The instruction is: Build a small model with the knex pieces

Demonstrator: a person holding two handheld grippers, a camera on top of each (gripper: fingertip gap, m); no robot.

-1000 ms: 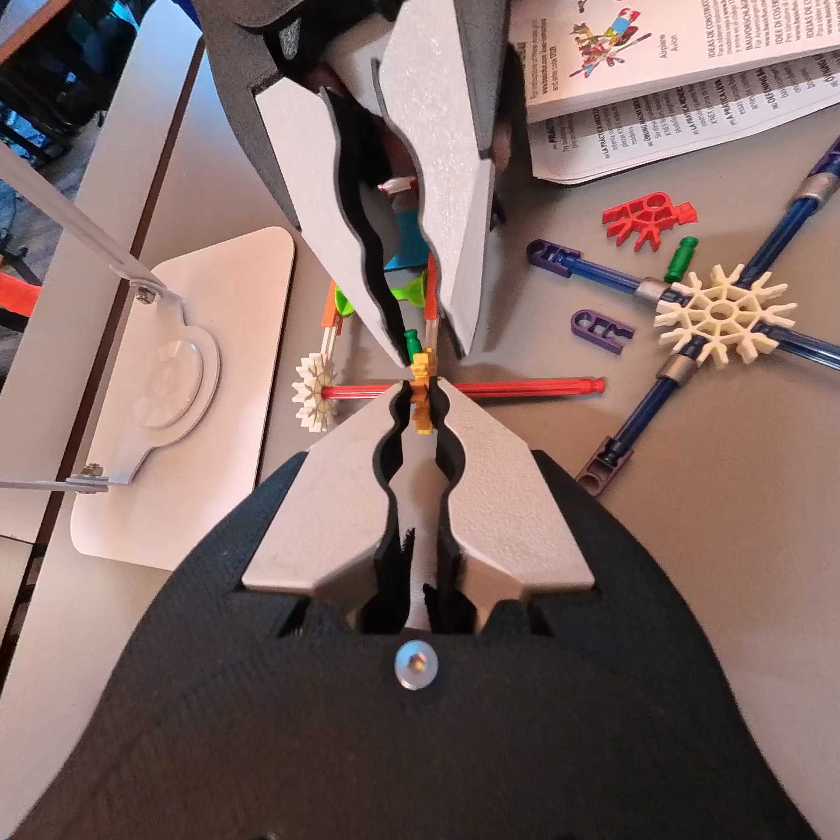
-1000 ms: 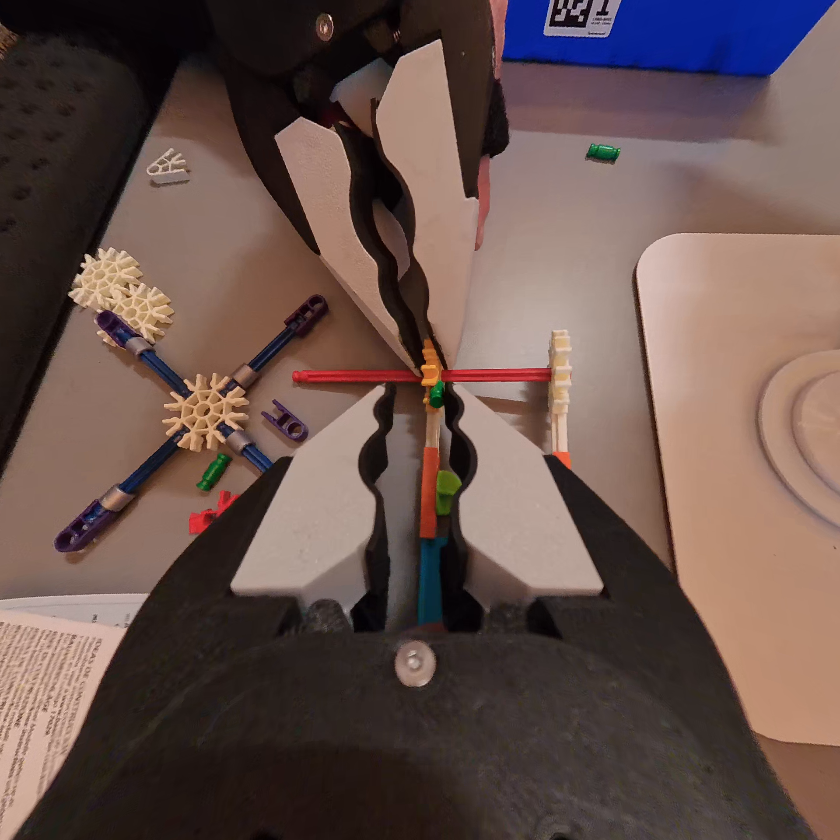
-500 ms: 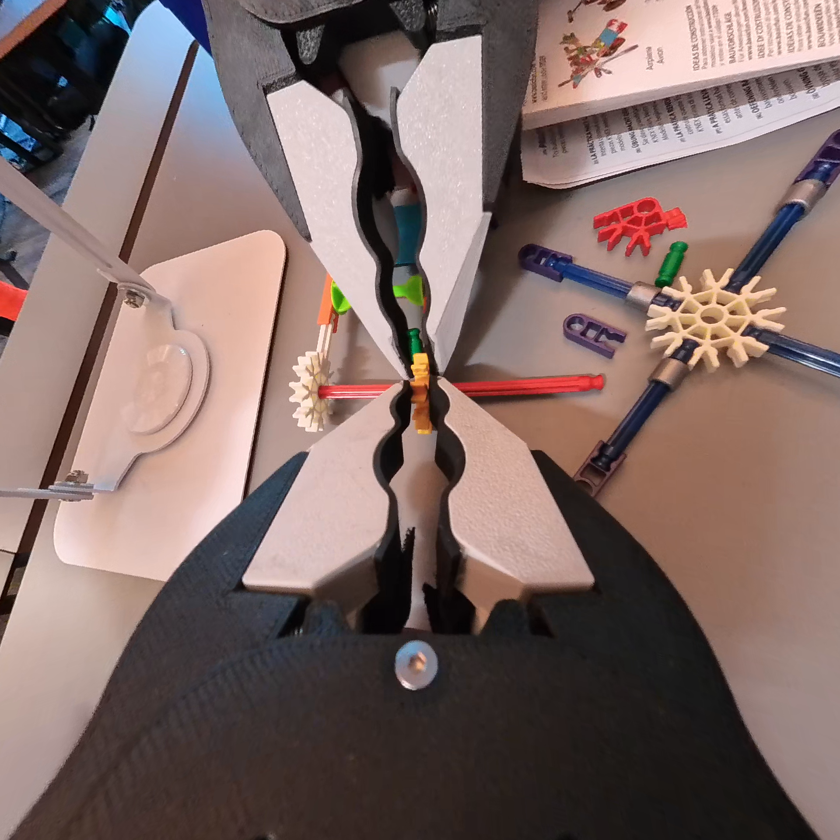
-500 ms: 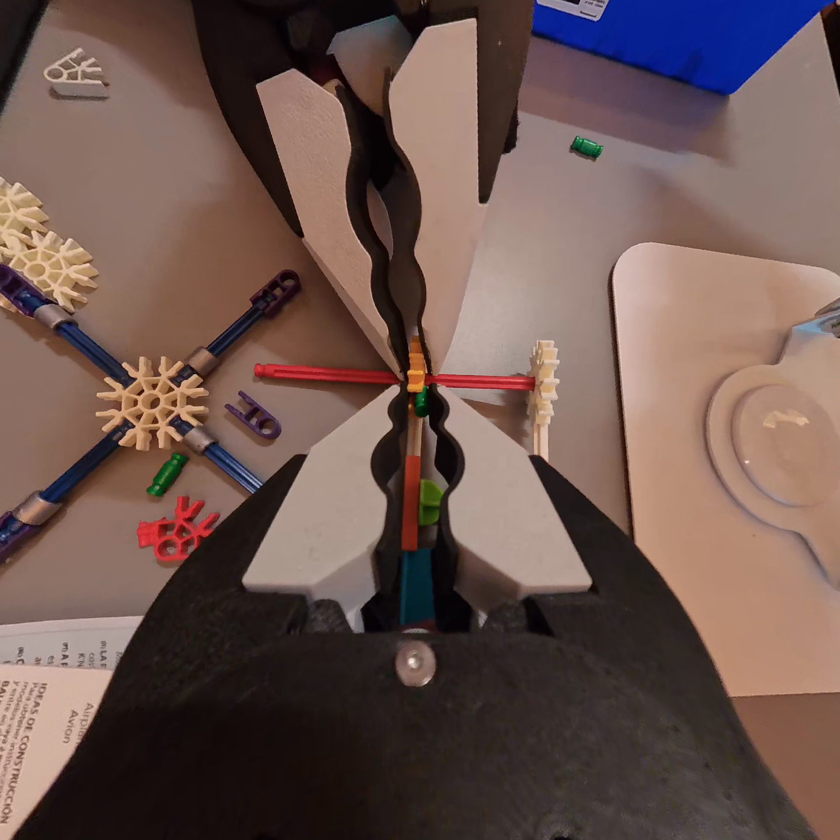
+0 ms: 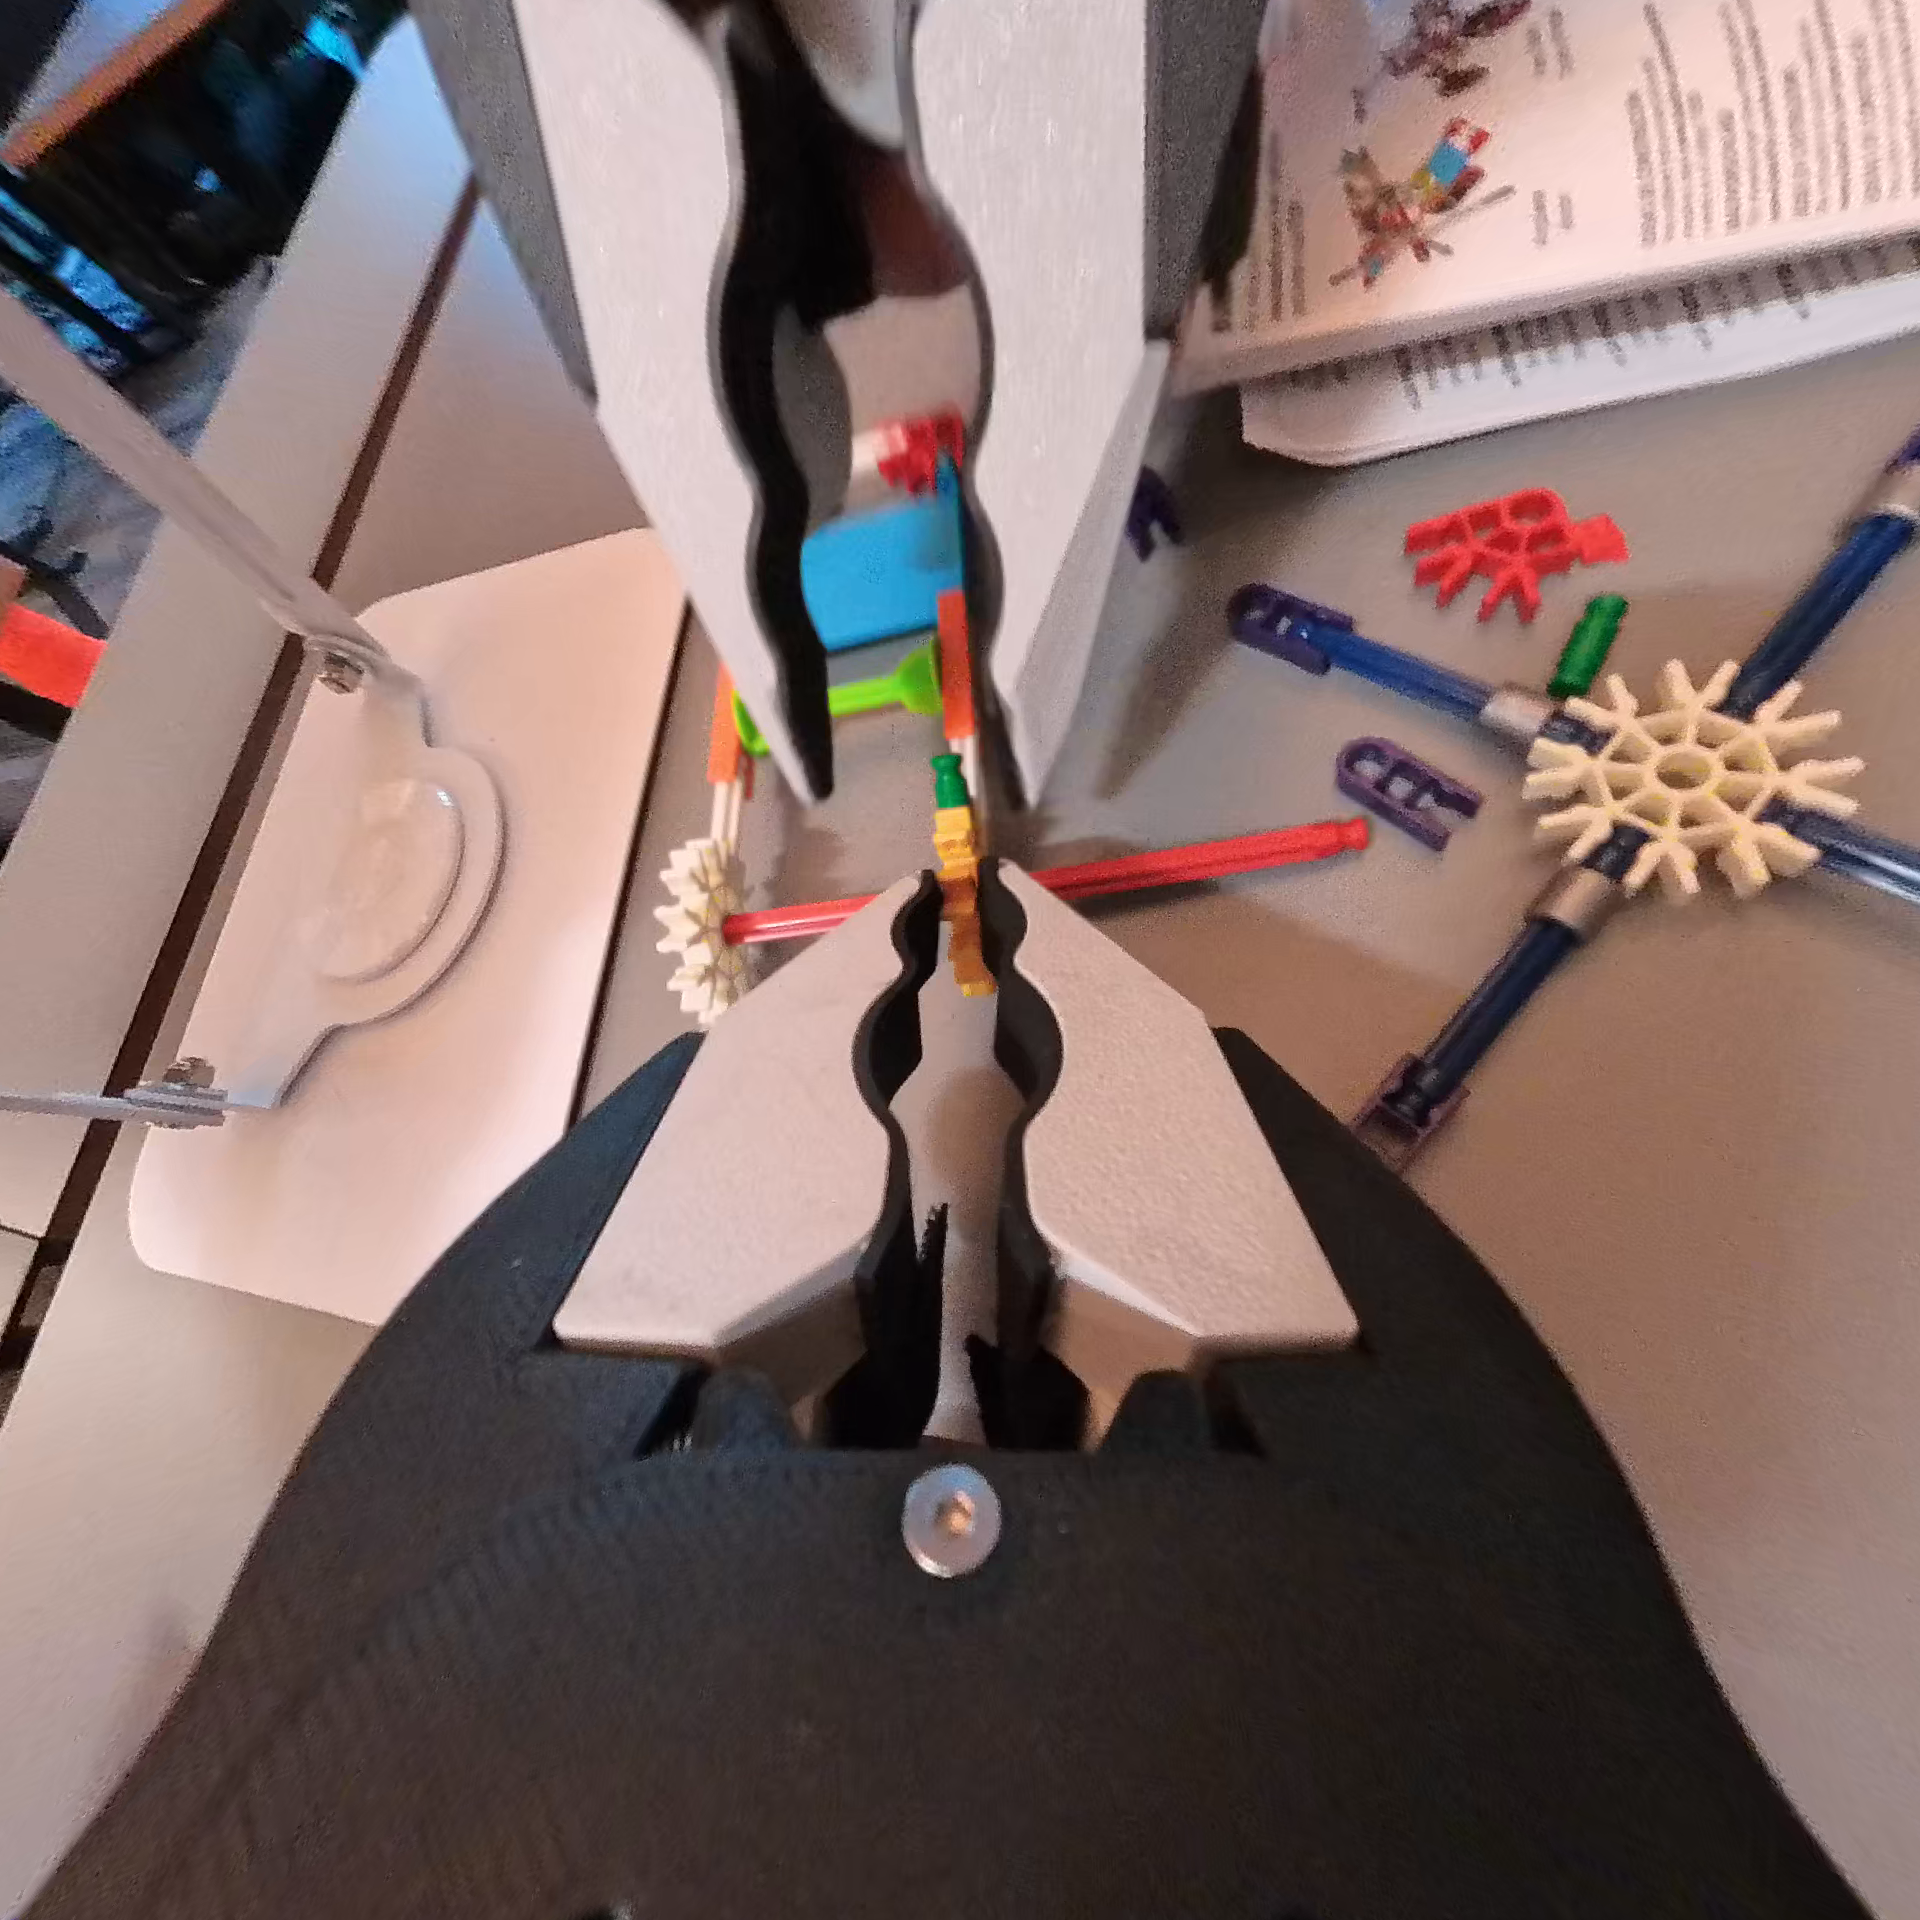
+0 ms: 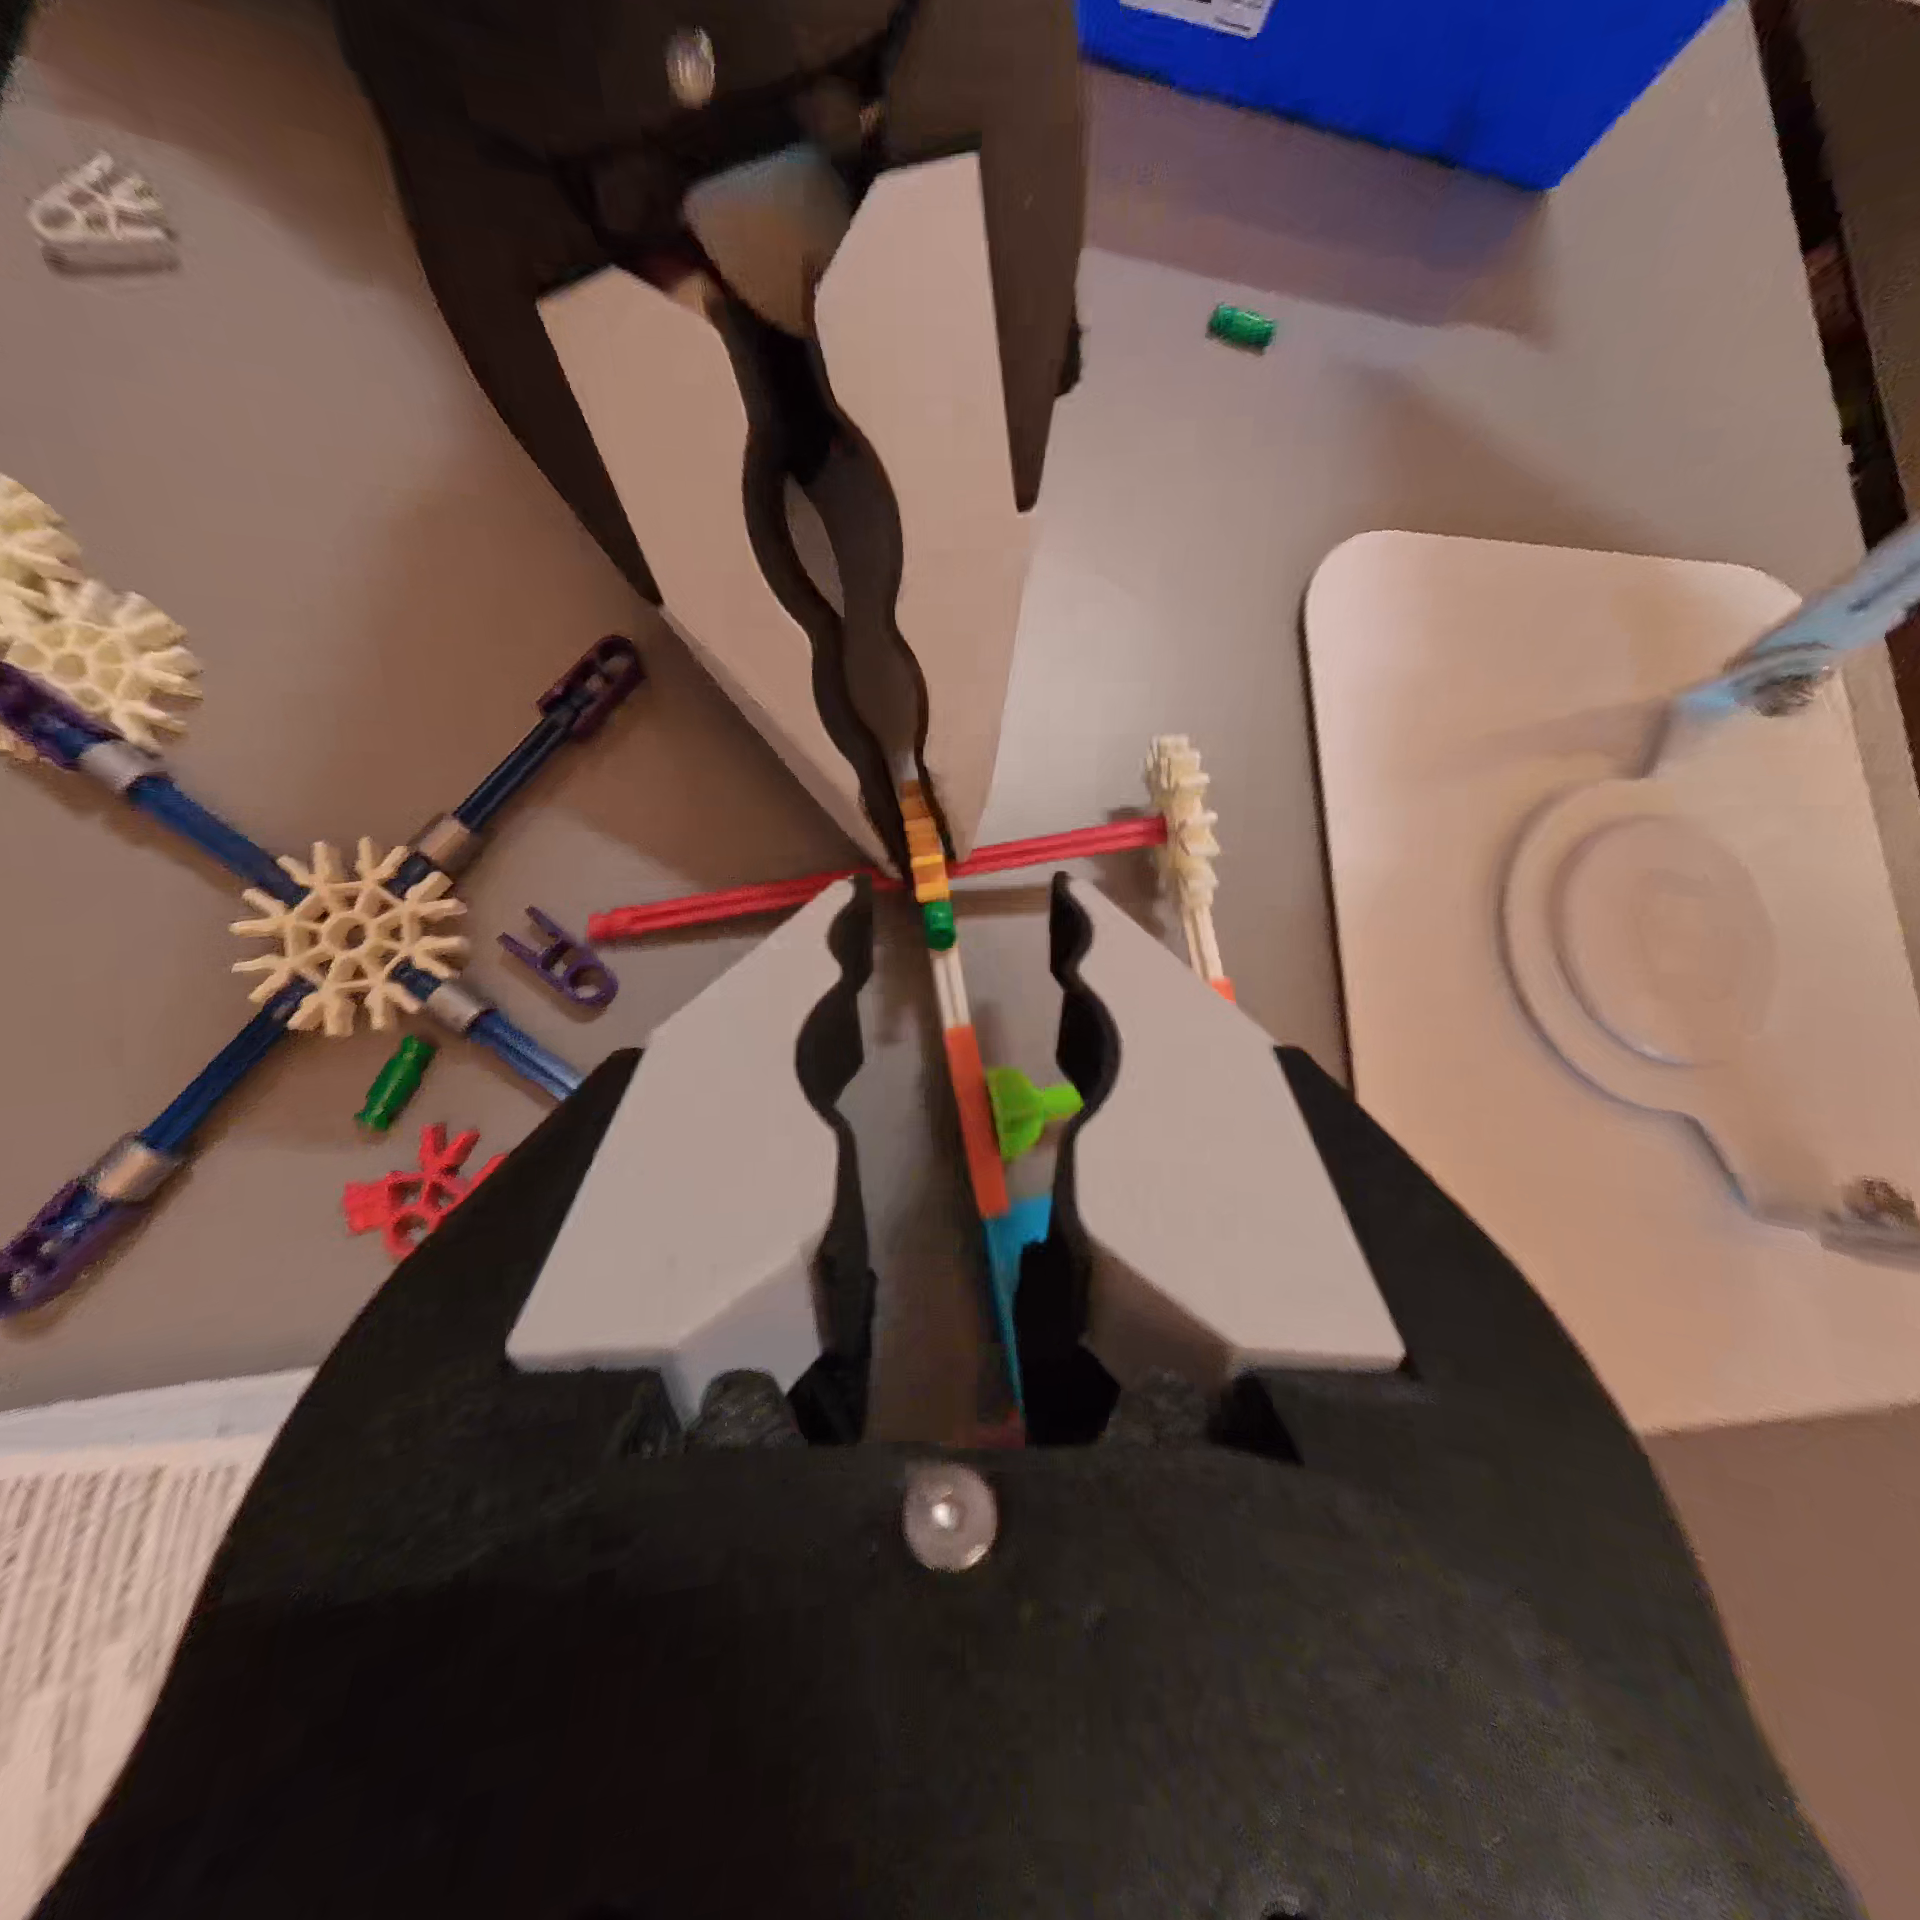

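Note:
A small toy model lies on the grey table: a red rod (image 5: pixel 1195 857) through a yellow connector (image 5: pixel 961 935), with a cream gear (image 5: pixel 707 925) at one end. A white rod with an orange sleeve (image 6: pixel 977 1122), a lime piece (image 6: pixel 1023 1107) and a blue panel (image 6: pixel 1013 1247) run off from the connector. My left gripper (image 5: pixel 961 883) is shut on the yellow connector (image 6: pixel 925 852). My right gripper (image 6: pixel 956 899) faces it, open, its fingers on either side of the white rod and apart from it. It also shows in the left wrist view (image 5: pixel 920 795).
A cream snowflake connector with blue rods (image 5: pixel 1688 779) lies beside the model, with a purple clip (image 5: pixel 1403 790), a short green rod (image 5: pixel 1584 644) and a red connector (image 5: pixel 1512 551). A printed booklet (image 5: pixel 1558 208), a white board (image 5: pixel 416 1195) and a blue box (image 6: pixel 1403 83) border the area. My two grippers' fingertips are within a few centimetres of each other. The red rod (image 5: pixel 1195 857) is about equally far from each gripper, around 4 cm.
My right gripper has opened and let go of the white rod and orange sleeve. My left gripper stays shut on the yellow connector. The model has barely moved.

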